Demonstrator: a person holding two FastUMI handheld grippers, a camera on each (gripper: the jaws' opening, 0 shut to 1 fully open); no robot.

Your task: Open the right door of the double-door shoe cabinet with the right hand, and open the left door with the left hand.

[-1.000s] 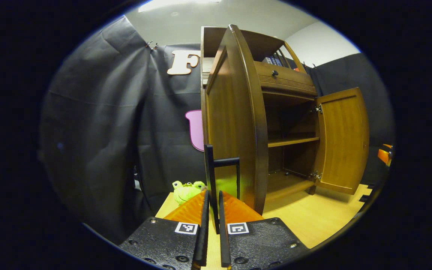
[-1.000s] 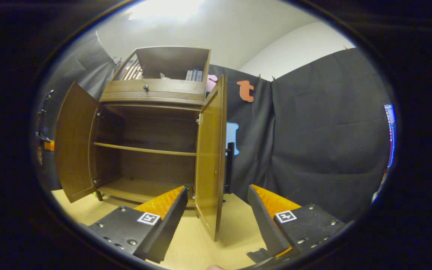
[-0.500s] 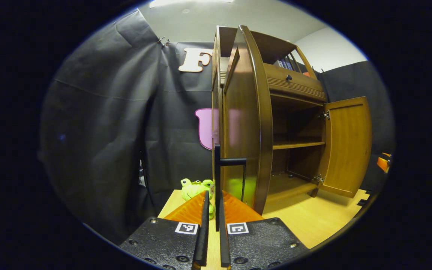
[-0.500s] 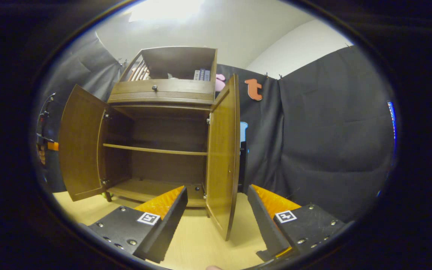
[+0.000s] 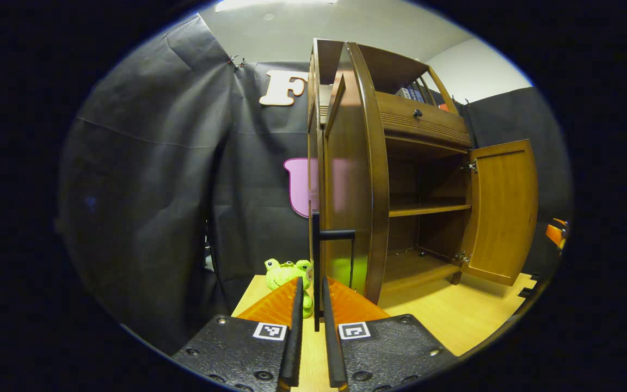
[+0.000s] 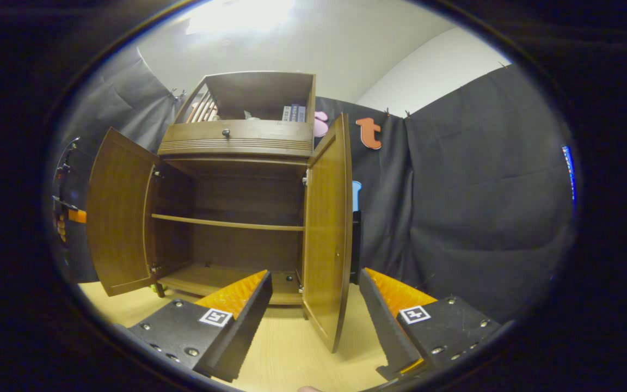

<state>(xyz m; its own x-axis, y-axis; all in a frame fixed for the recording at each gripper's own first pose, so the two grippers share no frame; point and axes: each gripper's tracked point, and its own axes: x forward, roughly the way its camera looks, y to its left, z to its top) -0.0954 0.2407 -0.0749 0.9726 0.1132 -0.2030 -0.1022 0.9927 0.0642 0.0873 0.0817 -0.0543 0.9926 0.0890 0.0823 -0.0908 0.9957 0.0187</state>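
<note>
Change: left gripper (image 5: 314, 326) fingers have parted slightly off the door handle (image 5: 335, 256).
Right gripper (image 6: 313, 305): fingers wide, empty.
Risk: left door (image 5: 354, 174) may swing back once released.

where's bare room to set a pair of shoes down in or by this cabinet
Both inside levels look bare: the middle shelf and the cabinet floor, between the open left door and right door. The tabletop in front is bare. It's crowded by the toy frog beside the left door.
</note>
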